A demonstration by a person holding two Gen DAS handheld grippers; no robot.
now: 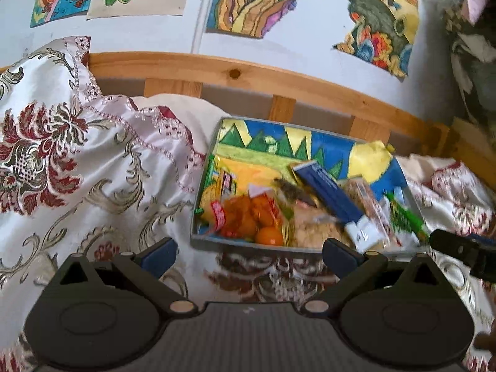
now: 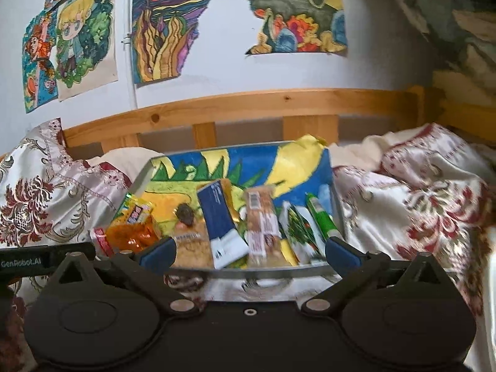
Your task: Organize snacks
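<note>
Both black grippers, left gripper [image 1: 249, 255] and right gripper [image 2: 249, 252], stand wide, empty. Grey rectangular tray [image 2: 272, 271] holds glossy, motion-blurred snack packets [image 2: 223, 217] on satin bedspread [image 1: 93, 161].

left wrist: angled down, near | right wrist: likewise | shared: snack tray [image 1: 198, 217] [image 2: 336, 198], slightly blurred

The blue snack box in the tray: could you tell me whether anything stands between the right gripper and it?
Nothing visible does. The right gripper is open and empty just before the tray's near rim; the blue snack box lies uncovered on top.
</note>
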